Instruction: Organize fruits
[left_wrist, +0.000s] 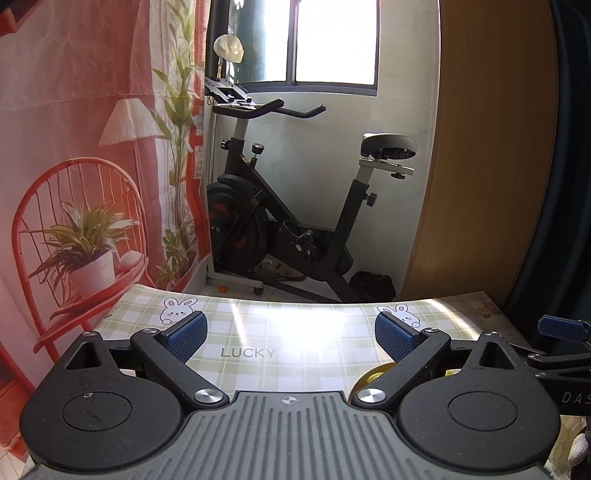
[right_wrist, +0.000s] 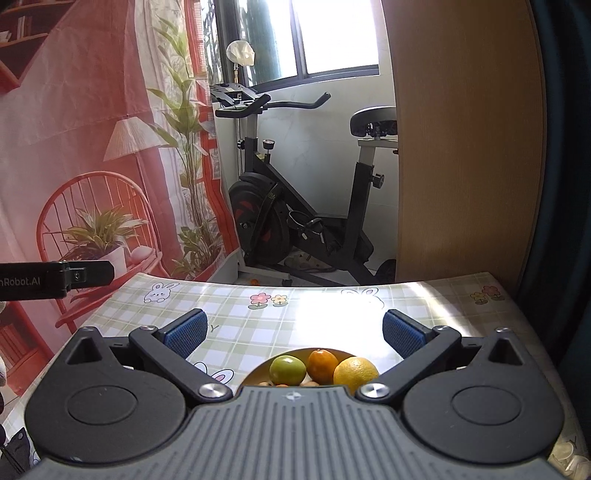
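In the right wrist view a yellow plate (right_wrist: 258, 373) lies on the table just below my open, empty right gripper (right_wrist: 293, 332). It holds a green fruit (right_wrist: 287, 370), an orange fruit (right_wrist: 323, 365), a yellow lemon (right_wrist: 355, 373) and some small brown pieces, partly hidden by the gripper body. In the left wrist view my left gripper (left_wrist: 291, 334) is open and empty above the table. A sliver of the yellow plate (left_wrist: 373, 378) shows behind its right finger. The right gripper's tip (left_wrist: 563, 328) shows at the right edge.
The table (right_wrist: 258, 314) has a green checked cloth with rabbit and flower prints. Behind its far edge stands an exercise bike (right_wrist: 303, 221). A red printed curtain (right_wrist: 92, 147) hangs on the left, a wooden panel (right_wrist: 469, 147) on the right. The left gripper's side (right_wrist: 55, 278) shows at left.
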